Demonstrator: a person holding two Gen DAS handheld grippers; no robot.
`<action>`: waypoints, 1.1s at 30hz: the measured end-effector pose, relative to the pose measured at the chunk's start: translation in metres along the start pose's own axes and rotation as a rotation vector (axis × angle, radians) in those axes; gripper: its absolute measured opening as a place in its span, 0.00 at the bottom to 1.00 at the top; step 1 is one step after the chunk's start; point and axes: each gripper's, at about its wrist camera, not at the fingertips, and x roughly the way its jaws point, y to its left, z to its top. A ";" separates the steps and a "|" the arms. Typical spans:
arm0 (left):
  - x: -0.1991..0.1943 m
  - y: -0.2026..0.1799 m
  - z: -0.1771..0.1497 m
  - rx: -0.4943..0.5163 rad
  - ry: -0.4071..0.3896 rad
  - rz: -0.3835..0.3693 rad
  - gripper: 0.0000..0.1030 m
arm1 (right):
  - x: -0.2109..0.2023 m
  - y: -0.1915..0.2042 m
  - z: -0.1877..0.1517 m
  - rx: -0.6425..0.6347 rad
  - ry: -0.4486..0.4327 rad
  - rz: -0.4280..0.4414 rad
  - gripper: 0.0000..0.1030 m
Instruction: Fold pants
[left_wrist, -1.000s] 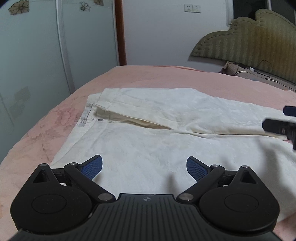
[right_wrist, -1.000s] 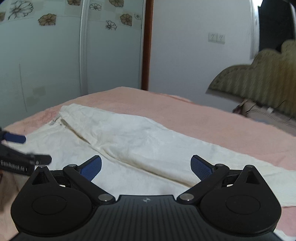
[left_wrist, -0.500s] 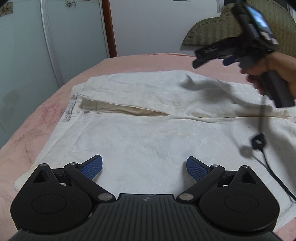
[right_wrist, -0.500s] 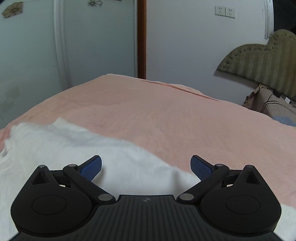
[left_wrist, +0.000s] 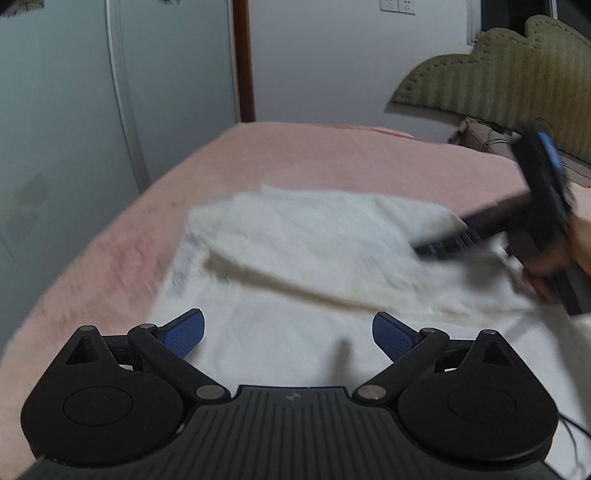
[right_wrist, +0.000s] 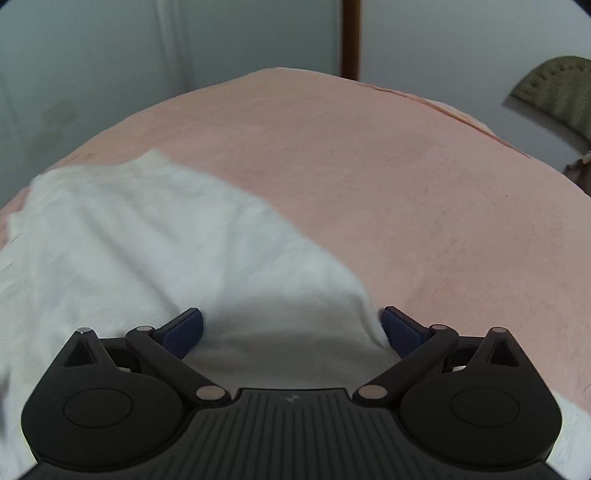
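A bedroom: pale wardrobe doors (left_wrist: 74, 122) on one side, a padded olive headboard (left_wrist: 491, 74) at the back, and a bed under a pink cover (right_wrist: 388, 177) that fills most of both views. On the cover lie the white pants (left_wrist: 314, 251), spread flat with one leg lapped over the other along a long shadowed edge — the waistband end lies toward the wardrobe side. The right gripper (right_wrist: 291, 328) sits low at the far edge of the fabric, fingers wide apart with the cloth's border running between them, though nothing is clamped. The left gripper (left_wrist: 288, 330) hovers over the near leg, fingers likewise apart and empty. This looks like the reach before the first fold. Next, each gripper likely has to settle on an edge and close on the cloth — catching both layers — before lifting.
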 end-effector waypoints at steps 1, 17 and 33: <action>0.004 0.003 0.013 -0.012 -0.001 0.007 0.96 | -0.004 0.003 -0.005 -0.025 0.000 0.006 1.00; 0.166 -0.017 0.135 -0.195 0.299 -0.114 0.94 | -0.054 0.046 -0.072 -0.418 -0.262 -0.005 0.99; 0.110 -0.036 0.056 0.071 0.075 -0.004 0.95 | 0.019 -0.071 0.034 0.282 -0.085 0.278 0.75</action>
